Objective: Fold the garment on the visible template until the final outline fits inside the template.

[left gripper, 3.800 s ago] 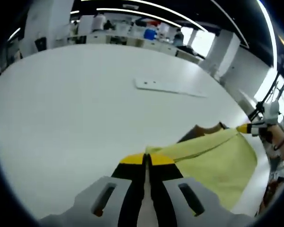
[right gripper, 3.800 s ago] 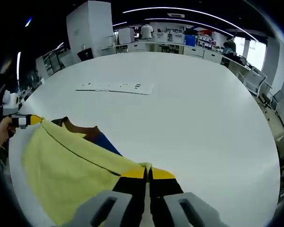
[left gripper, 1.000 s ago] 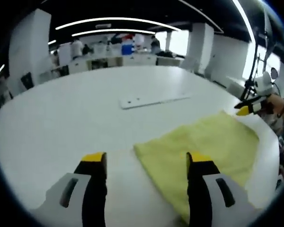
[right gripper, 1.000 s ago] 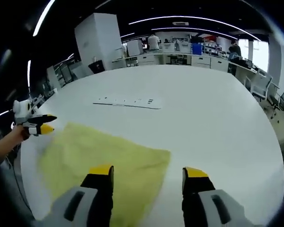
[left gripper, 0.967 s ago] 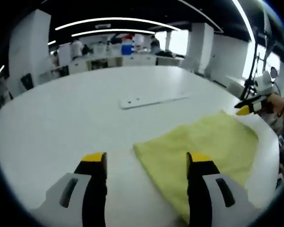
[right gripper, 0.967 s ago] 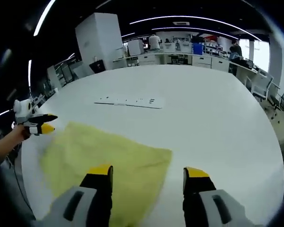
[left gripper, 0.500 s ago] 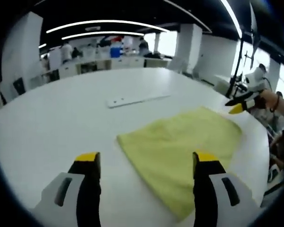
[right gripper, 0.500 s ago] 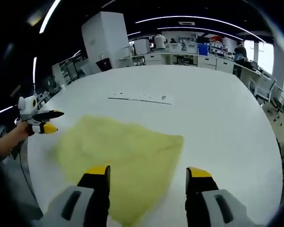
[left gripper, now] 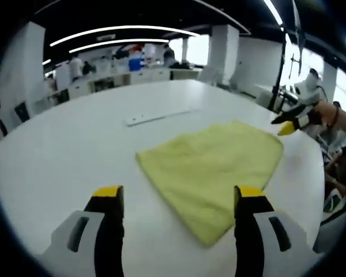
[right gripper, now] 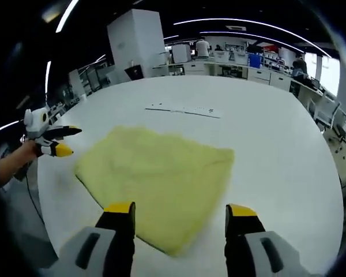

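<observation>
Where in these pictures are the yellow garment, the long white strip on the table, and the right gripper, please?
yellow garment (left gripper: 210,170): left gripper view, middle of the folded cloth.
white strip (right gripper: 184,109): right gripper view, middle of its length, beyond the garment.
right gripper (right gripper: 179,211): right gripper view, midway between the yellow tips of its open jaws.

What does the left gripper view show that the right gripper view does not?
Left gripper view: the right gripper from outside, in a person's hand, and bright windows. Right gripper view: the left gripper from outside, a tall white cabinet and office chairs. Both: the folded yellow garment flat on the white table, a white strip beyond it, and open fingers.
</observation>
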A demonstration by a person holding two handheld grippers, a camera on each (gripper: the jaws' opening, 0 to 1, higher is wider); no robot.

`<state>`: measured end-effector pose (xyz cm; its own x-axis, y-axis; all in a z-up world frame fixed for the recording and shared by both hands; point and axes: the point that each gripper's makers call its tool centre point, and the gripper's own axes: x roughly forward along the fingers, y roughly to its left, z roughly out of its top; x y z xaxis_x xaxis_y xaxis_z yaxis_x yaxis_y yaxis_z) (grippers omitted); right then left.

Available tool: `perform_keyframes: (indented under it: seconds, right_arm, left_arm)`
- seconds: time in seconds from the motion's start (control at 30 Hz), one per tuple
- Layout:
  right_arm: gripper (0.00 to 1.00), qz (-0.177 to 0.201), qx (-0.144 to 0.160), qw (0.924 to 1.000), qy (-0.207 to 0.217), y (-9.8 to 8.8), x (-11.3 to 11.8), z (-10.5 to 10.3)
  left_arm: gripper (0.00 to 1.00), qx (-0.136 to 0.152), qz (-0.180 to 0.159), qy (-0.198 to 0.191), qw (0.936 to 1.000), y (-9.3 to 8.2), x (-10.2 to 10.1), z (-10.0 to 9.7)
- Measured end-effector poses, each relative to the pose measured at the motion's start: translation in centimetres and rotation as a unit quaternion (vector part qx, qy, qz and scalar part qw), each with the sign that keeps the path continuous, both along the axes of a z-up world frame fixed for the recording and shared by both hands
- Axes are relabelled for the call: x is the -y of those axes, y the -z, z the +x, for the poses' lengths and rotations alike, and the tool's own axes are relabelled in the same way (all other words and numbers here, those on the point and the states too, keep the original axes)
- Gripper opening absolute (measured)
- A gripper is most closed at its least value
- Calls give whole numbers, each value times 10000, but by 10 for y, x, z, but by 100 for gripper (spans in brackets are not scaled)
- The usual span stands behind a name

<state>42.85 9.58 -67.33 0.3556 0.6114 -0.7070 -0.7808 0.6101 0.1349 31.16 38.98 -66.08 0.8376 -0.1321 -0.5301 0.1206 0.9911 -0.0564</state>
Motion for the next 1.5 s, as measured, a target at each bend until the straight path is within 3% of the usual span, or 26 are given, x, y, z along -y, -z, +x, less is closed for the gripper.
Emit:
perform_keyframes:
  seconds: [0.27, 0.57, 0.83, 0.97, 1.23, 1.37, 1.5]
  right_arm:
    - [55, -41, 62, 9999, 76, 1, 11, -14]
    - [48, -147, -2, 9998, 165, 12, 20, -26]
    - [31, -326, -88, 9988, 359, 21, 33, -34]
    - [26, -331, -160, 9982, 476, 27, 37, -36]
    - [14, -325, -308, 9959, 785, 40, 42, -38]
    - [9, -243, -348, 9951, 896, 40, 39, -39]
    - [7, -198, -410, 9937, 1028, 42, 35, -40]
  left_arm:
    - [66, -180, -9, 82, 9998, 12, 8, -22]
    - [56, -192, -76, 79, 9998, 19, 14, -35]
    - [45, -236, -181, 85, 9995, 26, 22, -44]
    - [39, -434, -193, 75, 9988, 37, 24, -50]
    - [31, -466, -329, -7, 9984, 42, 25, -53]
    - [21, -480, -479, -37, 9977, 44, 27, -52]
    - [20, -537, -497, -43, 9973, 48, 29, -51]
